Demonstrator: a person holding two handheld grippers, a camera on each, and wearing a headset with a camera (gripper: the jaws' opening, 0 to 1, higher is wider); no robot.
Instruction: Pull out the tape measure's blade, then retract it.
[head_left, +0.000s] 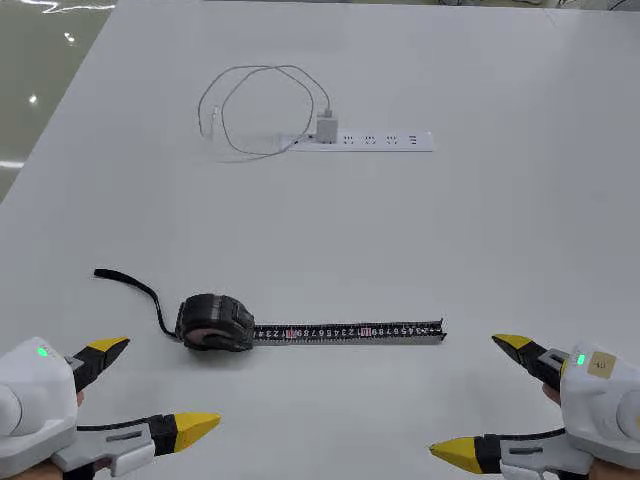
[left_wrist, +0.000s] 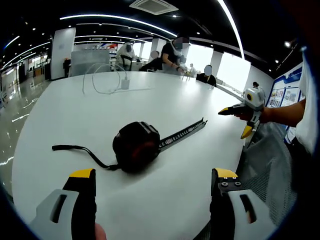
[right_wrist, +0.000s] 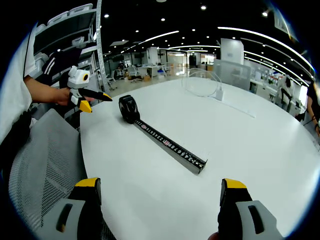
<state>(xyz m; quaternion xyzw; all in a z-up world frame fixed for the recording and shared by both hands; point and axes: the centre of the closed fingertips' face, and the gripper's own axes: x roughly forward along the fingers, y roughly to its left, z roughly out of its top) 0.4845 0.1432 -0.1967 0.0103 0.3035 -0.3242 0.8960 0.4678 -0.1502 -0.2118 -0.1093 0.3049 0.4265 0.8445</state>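
A black tape measure (head_left: 215, 322) (left_wrist: 136, 146) (right_wrist: 129, 108) lies on the white table (head_left: 330, 230), its wrist strap (head_left: 130, 286) trailing left. Its blade (head_left: 348, 332) (left_wrist: 182, 134) (right_wrist: 170, 146) is drawn out to the right and lies flat, with the end hook (head_left: 440, 329) (right_wrist: 200, 166) free. My left gripper (head_left: 145, 390) (left_wrist: 152, 180) hangs open near the table's front edge, left of the case and touching nothing. My right gripper (head_left: 490, 400) (right_wrist: 160, 190) is open too, just right of and nearer than the blade's end, holding nothing.
A white power strip (head_left: 375, 141) with a plugged charger (head_left: 327, 128) and looped white cable (head_left: 255, 105) lies at the far middle of the table. A grey mesh chair (right_wrist: 40, 170) stands at the table's front edge. People sit at the table's far end (left_wrist: 172, 55).
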